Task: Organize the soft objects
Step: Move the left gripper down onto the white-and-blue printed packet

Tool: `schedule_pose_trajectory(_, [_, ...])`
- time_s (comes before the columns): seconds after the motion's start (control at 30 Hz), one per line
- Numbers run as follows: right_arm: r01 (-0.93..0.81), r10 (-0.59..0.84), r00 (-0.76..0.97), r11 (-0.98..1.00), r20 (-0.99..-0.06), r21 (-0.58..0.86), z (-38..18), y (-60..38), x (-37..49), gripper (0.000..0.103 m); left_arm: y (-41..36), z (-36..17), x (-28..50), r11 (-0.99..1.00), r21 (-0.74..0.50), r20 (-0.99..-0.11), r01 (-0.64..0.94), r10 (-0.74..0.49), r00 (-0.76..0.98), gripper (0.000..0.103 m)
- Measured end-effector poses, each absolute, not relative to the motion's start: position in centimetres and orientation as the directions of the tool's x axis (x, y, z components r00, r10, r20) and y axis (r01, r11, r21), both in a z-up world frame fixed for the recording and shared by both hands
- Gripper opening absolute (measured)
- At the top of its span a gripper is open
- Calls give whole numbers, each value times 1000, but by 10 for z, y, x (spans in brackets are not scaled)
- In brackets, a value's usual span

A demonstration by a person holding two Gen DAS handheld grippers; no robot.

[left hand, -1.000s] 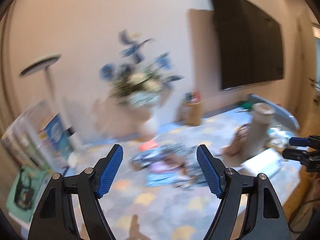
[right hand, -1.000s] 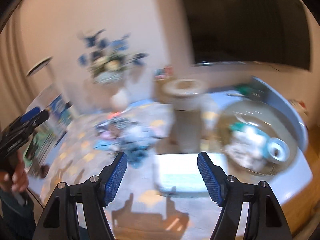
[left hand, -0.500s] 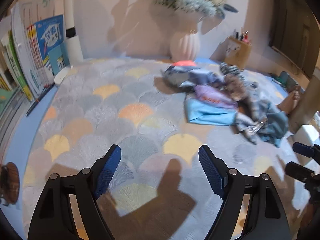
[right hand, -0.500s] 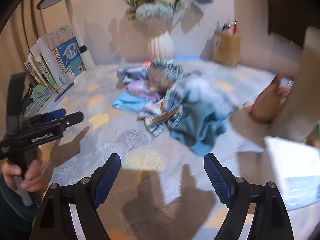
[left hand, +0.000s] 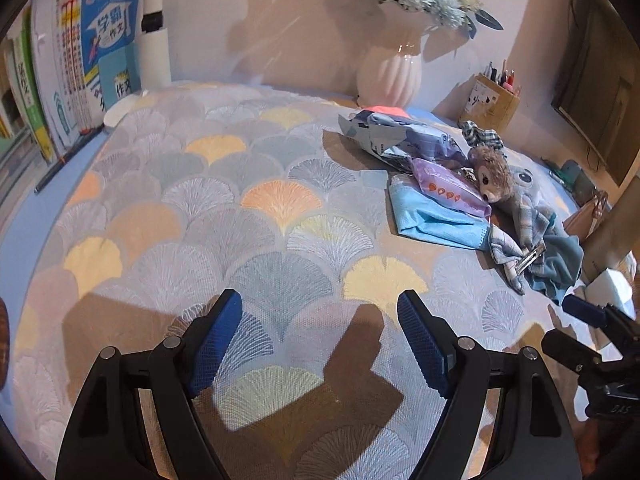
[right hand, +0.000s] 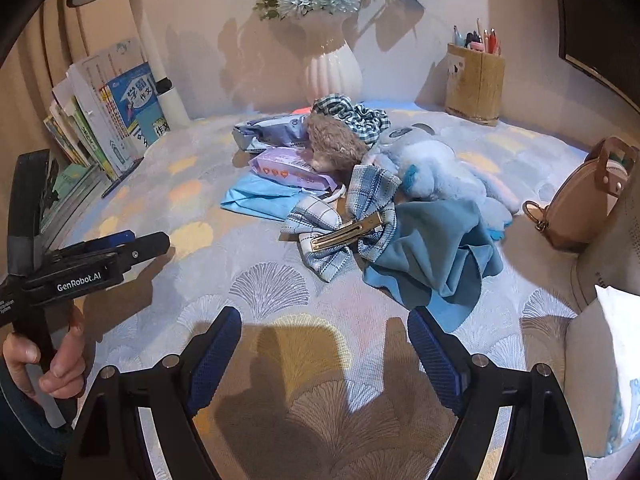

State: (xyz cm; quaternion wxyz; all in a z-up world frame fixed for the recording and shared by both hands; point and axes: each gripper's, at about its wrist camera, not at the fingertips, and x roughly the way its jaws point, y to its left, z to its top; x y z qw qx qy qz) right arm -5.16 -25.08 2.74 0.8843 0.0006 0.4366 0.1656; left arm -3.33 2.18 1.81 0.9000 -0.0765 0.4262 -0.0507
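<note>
Both grippers have come down from looking at the wall and the big dark screen; now they point at the table (right hand: pixel 160 184) with its fan-pattern cloth; the right gripper's (right hand: pixel 324 354) jaws have just been opening, with nothing between them; they stand spread wide over bare cloth near the front edge; the left gripper (left hand: pixel 320 344) is spread wide too and holds nothing; it hangs over the front of the table, well apart from the pile, and a hand (right hand: pixel 48 364) grips its handle.

All the soft things lie in one messy pile (right hand: pixel 360 200) around the middle of the table, toward the back edge, in front of the white vase (right hand: pixel 332 68); I think they were dumped there to be sorted; biggest is the pale blue plush toy (right hand: pixel 436 172), lying on its side; the teal cloth (right hand: pixel 436 256) is crumpled at the front of the pile, nearest the right gripper; a light blue folded cloth (right hand: pixel 260 200) lies flat on the left side, with a purple packet (right hand: pixel 288 168) on top of it; a brown fuzzy toy (right hand: pixel 336 144) leans on the packet; a checked bow (right hand: pixel 336 232) with a gold clip lies upside down, touching the teal cloth; a green checked scrunchie (right hand: pixel 352 114) sits at the back.

Books (right hand: pixel 116 112) stand along the left edge; a pen holder (right hand: pixel 474 84) stands at the back right; a tan bag (right hand: pixel 580 200) sits by the right edge; I think the open jaws are ready for a first grab.
</note>
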Motion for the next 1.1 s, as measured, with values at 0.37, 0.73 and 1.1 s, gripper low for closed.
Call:
schedule_pose_trajectory(0.37, [-280, 282, 625, 951, -728, 128, 35, -255, -57, 73, 19, 18, -35, 991, -137, -768, -7, -102, 632, 79])
schedule_pose_trajectory(0.73, [-252, 300, 653, 952, -695, 175, 39, -269, -61, 67, 20, 18, -37, 990, -141, -766, 3, -111, 633, 79])
schedule_pose_trajectory(1.1, [-238, 288, 622, 955, -728, 174, 40, -268, -60, 67, 23, 83, -49, 990, -123, -749, 62, -134, 649, 79])
